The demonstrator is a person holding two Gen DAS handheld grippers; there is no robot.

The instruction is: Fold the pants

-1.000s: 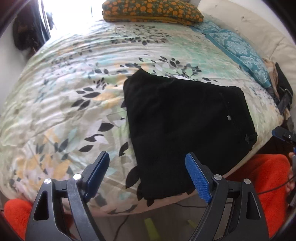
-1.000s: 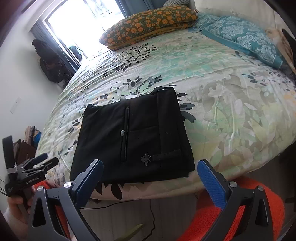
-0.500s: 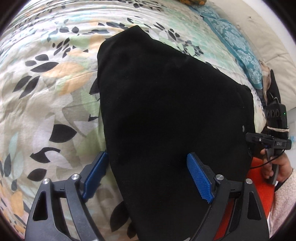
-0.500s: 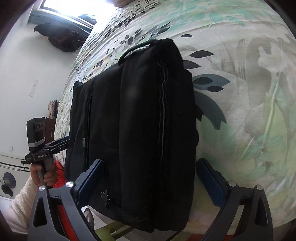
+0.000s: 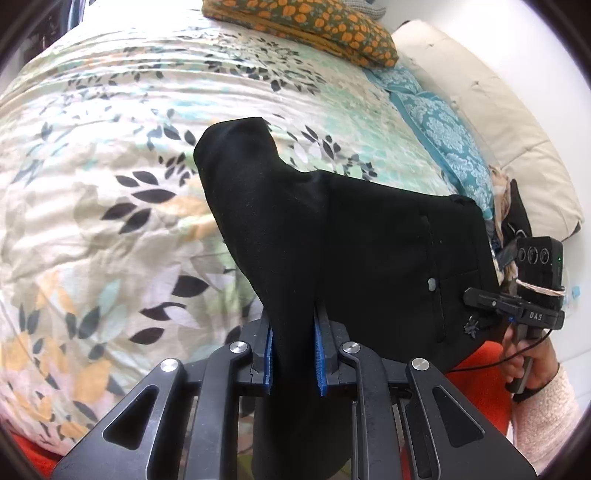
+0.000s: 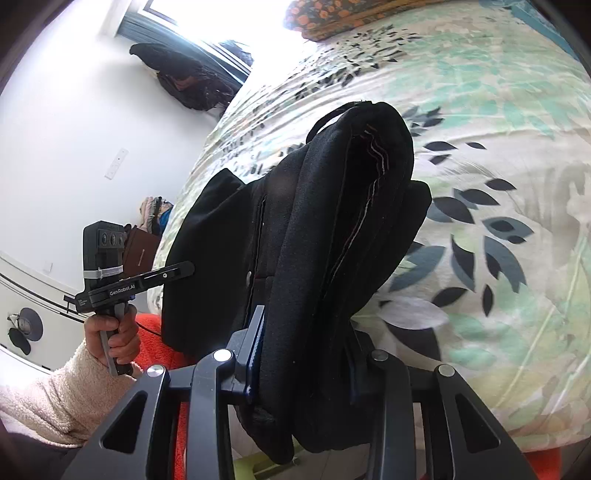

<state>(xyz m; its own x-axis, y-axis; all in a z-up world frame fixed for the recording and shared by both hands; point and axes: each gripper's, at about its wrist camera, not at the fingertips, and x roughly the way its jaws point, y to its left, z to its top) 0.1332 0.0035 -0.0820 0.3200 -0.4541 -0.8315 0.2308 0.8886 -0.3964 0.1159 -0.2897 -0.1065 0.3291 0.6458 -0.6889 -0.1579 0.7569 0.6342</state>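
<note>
Left wrist view shows the left gripper [image 5: 293, 360] clamped on the black pants [image 5: 369, 251] at the bed's [image 5: 92, 166] near edge; the right gripper [image 6: 314, 365] likewise pinches them. Next, likely carry the lifted edge far over.

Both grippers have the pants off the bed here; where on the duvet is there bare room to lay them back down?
The floral duvet is bare between the black pants and the orange-flowered pillow, and wide open left of the pants. Its right edge is crowded: the teal pillow and piled clothes.
</note>
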